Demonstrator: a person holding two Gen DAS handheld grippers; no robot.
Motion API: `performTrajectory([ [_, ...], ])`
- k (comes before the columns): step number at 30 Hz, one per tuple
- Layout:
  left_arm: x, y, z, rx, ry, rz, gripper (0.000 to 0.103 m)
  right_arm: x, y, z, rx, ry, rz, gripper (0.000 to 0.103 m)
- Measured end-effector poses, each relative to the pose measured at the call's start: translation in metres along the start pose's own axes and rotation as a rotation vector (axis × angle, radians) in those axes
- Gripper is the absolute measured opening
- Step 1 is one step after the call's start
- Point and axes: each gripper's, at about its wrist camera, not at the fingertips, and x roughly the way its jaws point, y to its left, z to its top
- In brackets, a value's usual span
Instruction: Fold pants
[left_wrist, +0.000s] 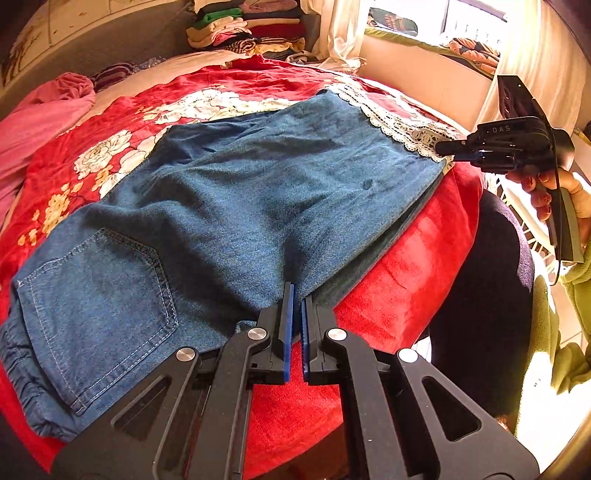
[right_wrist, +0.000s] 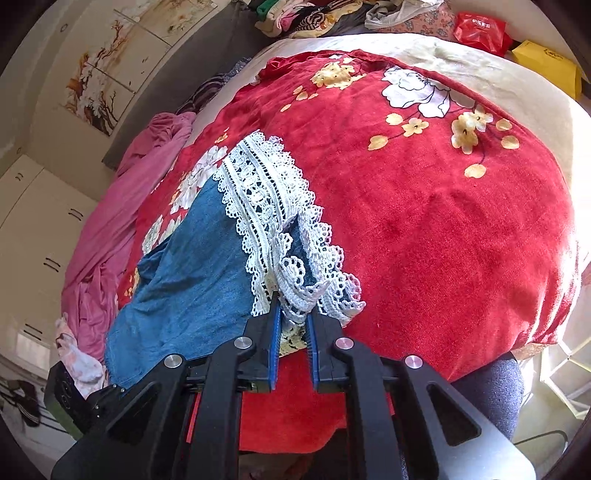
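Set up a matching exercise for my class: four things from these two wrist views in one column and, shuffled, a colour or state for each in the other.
Things
1. jeans
2. lace trim
3. blanket
4. left claw

Descriptions
A. red with flowers
B. white, openwork
C. shut on a denim edge
D. blue denim, lying flat

Pairs: 1-D, 2-B, 3-A, 4-C

Red plush floral blanket (right_wrist: 443, 221) spread over the bed. Crumpled pink cloth (left_wrist: 44, 122) along its far side. Stack of folded mixed-colour clothes (left_wrist: 247, 26) behind. Red foil packet (right_wrist: 480, 31) beside yellow box (right_wrist: 550, 66). Blossom wall painting (right_wrist: 110, 74).
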Motion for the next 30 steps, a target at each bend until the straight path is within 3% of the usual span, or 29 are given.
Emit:
performTrajectory([
  [4,0.004,0.000,-0.002,-0.002,0.009,0.002,0.001,-0.015,0.007,0.001,-0.014,-0.021,-0.033,0.020],
  [9,0.007,0.002,-0.005,-0.021,0.011,-0.008,0.002,-0.047,0.035,0.002,-0.141,-0.156,-0.195,0.035],
  [11,0.006,0.003,-0.007,-0.034,0.010,-0.020,0.006,-0.049,0.047,-0.001,-0.184,-0.177,-0.187,0.036],
  [15,-0.005,0.005,-0.011,-0.064,-0.008,-0.058,0.029,-0.023,0.079,-0.013,-0.305,-0.096,-0.089,0.040],
  [18,-0.021,0.011,-0.015,-0.092,-0.024,-0.025,0.032,0.008,0.096,-0.020,-0.383,-0.023,-0.087,0.041],
  [20,-0.037,0.021,-0.019,-0.129,-0.051,-0.008,0.032,0.031,0.091,-0.023,-0.392,0.039,-0.142,0.047],
  [22,-0.057,0.036,-0.025,-0.174,-0.080,0.027,0.035,0.050,0.076,-0.029,-0.367,0.099,-0.178,0.048],
  [26,-0.089,0.077,-0.044,-0.290,-0.103,0.183,0.045,0.046,0.071,-0.033,-0.363,0.073,-0.143,0.048],
  [29,-0.103,0.117,-0.059,-0.441,-0.084,0.294,0.050,0.036,0.071,-0.029,-0.343,0.045,-0.115,0.048],
  [30,-0.106,0.129,-0.063,-0.479,-0.071,0.357,0.056,0.032,0.072,-0.029,-0.343,0.030,-0.111,0.049],
])
